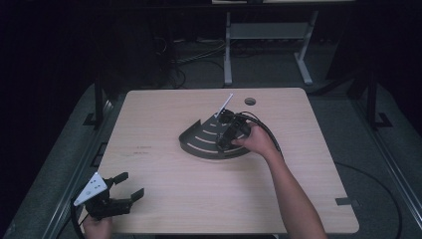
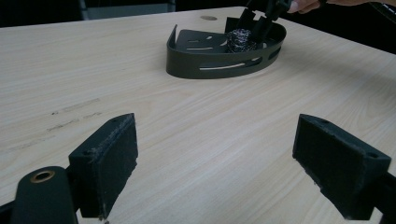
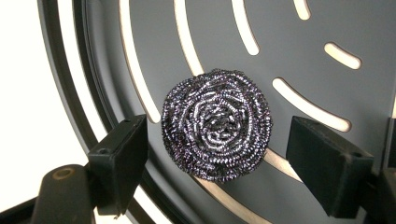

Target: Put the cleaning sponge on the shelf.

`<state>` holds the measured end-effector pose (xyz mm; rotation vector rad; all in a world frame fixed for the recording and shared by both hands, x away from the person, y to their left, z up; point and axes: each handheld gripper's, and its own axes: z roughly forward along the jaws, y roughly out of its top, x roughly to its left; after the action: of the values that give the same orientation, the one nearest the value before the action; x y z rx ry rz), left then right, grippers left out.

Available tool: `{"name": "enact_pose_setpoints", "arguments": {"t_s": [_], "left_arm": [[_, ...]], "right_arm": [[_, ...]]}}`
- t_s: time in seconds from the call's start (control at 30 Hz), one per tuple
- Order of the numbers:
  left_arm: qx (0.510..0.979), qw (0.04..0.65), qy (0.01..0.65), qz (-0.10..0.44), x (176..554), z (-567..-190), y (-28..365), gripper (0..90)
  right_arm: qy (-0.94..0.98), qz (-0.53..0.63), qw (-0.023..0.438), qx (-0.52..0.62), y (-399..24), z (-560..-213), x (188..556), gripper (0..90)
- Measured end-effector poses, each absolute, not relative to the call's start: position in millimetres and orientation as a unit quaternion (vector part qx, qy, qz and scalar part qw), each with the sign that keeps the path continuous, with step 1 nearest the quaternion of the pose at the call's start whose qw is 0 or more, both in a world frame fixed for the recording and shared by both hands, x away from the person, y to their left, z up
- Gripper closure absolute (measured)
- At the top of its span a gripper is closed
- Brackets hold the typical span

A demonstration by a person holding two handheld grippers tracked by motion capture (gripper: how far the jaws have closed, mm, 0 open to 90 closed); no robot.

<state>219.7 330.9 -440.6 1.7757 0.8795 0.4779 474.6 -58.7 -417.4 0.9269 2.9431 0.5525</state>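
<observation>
The right gripper (image 3: pixel 215 154) hangs over the dark slotted tray (image 1: pixel 199 144), pointing down into it, with its jaws parted and the steel scouring pad (image 3: pixel 216 123) sitting between them. In the right gripper view a narrow gap shows on each side of the pad, so neither jaw presses on it; the pad looks released and rests on the tray floor by its own weight. The left gripper (image 1: pixel 124 191) lies idle at the near left edge of the tabletop (image 1: pixel 164 199), jaws spread wide with nothing in them, well apart from the tray.

The tray stands near the middle of the tabletop, its curved wall toward the person. The pad is in the right part of it, close to the curved wall, as the left gripper view (image 2: pixel 240 41) also shows.

The step in hand appears to be leaving the pad in the tray. To do it well, the right gripper should rise straight up with the jaws kept apart, since the wire coils could snag on a jaw and drag the pad. It should also avoid the tray wall.
</observation>
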Motion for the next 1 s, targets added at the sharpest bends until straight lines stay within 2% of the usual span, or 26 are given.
{"name": "enact_pose_setpoints", "arguments": {"t_s": [1.0], "left_arm": [[0.744,0.523,0.366,0.199,218,-441,329,13.3]], "right_arm": [[0.935,0.208,0.024,0.287,-80,-386,446,20.0]]}}
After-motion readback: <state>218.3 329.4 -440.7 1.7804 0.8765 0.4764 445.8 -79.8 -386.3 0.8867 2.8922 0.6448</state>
